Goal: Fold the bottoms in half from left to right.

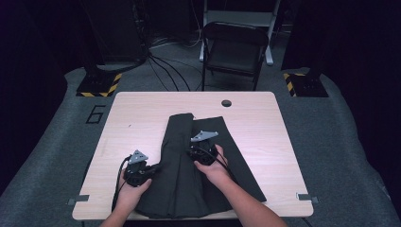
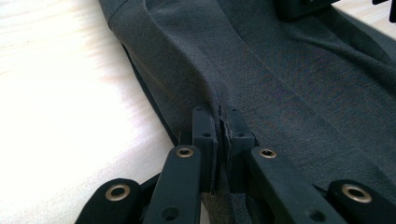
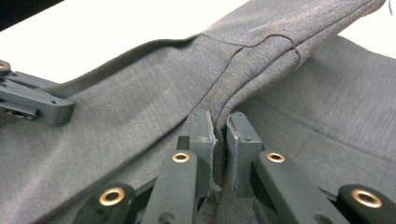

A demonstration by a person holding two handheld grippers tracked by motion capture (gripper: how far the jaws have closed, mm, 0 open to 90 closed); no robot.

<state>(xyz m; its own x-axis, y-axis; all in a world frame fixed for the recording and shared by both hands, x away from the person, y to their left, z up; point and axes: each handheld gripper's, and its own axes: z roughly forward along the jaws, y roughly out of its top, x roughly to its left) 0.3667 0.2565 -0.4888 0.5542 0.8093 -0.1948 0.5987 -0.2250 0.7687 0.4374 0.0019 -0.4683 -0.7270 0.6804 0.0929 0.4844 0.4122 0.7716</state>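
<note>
While both tools stay hidden under my hands from above, left tool (image 2: 219, 135) and right tool (image 3: 219, 140) each pinch a fold of the dark garment (image 1: 189, 161), mid-surface (image 1: 265, 123), its 6 o'clock hem cut off.

A large dark "6" is marked on the grey floor mat (image 1: 56, 142) left of the table (image 1: 142, 109).

Dark grey woven fabric garment (image 1: 189, 175), partly folded, on the pale wood surface (image 1: 265, 137).

Spread over the middle and near part of the surface, its near hem at the near edge. One long panel is doubled over down the centre, forming a raised lengthwise ridge. Seam lines run along it. Cloth is pinched up into a crease at its left edge (image 2: 205, 88) and along the centre fold (image 3: 243, 65).
</note>
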